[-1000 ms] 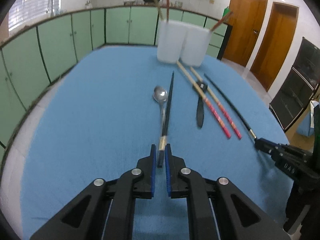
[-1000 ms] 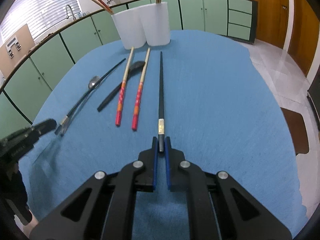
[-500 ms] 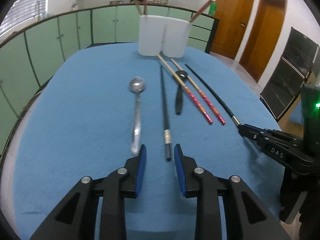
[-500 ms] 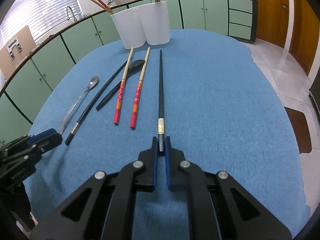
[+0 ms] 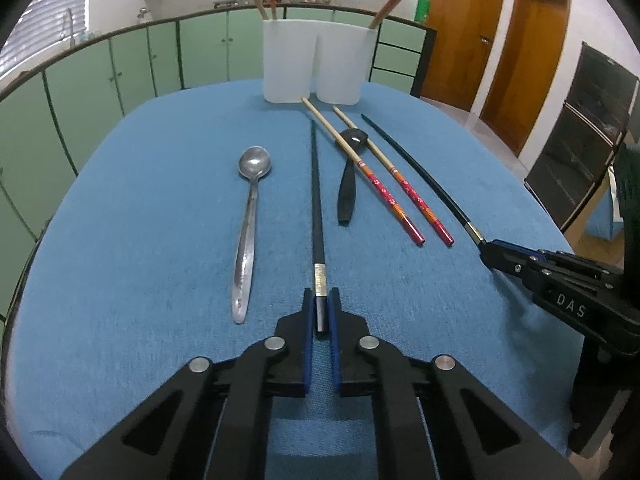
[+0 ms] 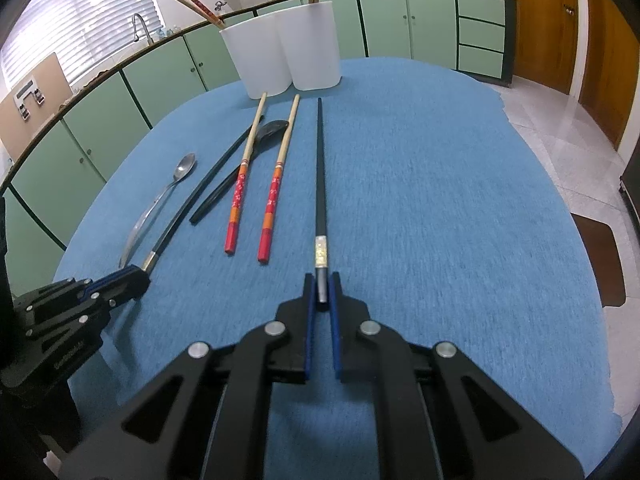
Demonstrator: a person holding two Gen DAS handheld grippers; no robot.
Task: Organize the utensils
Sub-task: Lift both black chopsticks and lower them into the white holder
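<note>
Both grippers tilt steeply down toward the blue surface [image 5: 140, 240]. The left gripper [image 5: 321, 312] has just closed its jaws, clenching one black chopstick [image 5: 317, 200] lying beside the metal spoon [image 5: 250, 216]. The right gripper [image 6: 321, 294] clamps the other black chopstick [image 6: 320, 168], right of the red pair [image 6: 256, 200].

Matt blue cloth [image 5: 140, 220] covers the bench. The spoon [image 5: 248, 224] is dull scuffed metal, the two holders [image 5: 316, 64] smooth white plastic, the red-ended chopsticks [image 6: 256, 172] lacquered wood.
</note>
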